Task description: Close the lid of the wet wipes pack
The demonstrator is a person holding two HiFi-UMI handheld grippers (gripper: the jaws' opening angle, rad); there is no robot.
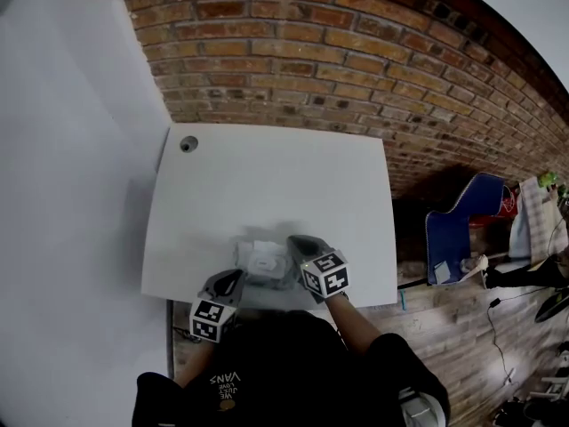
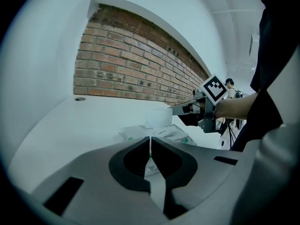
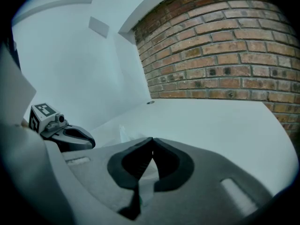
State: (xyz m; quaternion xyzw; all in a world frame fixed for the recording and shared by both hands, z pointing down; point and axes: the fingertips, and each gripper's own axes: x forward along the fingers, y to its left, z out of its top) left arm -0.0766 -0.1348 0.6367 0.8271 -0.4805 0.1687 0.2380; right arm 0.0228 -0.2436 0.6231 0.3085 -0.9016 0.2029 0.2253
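Light: you had bright, even, cool light on the surface (image 1: pixel 267 172).
Shadows: faint and soft-edged.
Distortion: your views bowed strongly; the brick wall (image 1: pixel 356 60) curved.
Corners: dark in both gripper views.

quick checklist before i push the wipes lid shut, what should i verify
1. Lid needs closing: the white round flip lid stands raised on the white soft wet wipes pack: ok.
2. Left gripper free: jaws together, nothing between them: ok.
3. Right gripper free to push: jaws together, nothing between them: ok.
4. Right gripper on the lid: it sits right beside the lid in the left gripper view, but contact: cannot tell.
5. Pack supported: it lies flat on the white table, near the front edge: ok.
6. Pack steadied by the left gripper: cannot tell.
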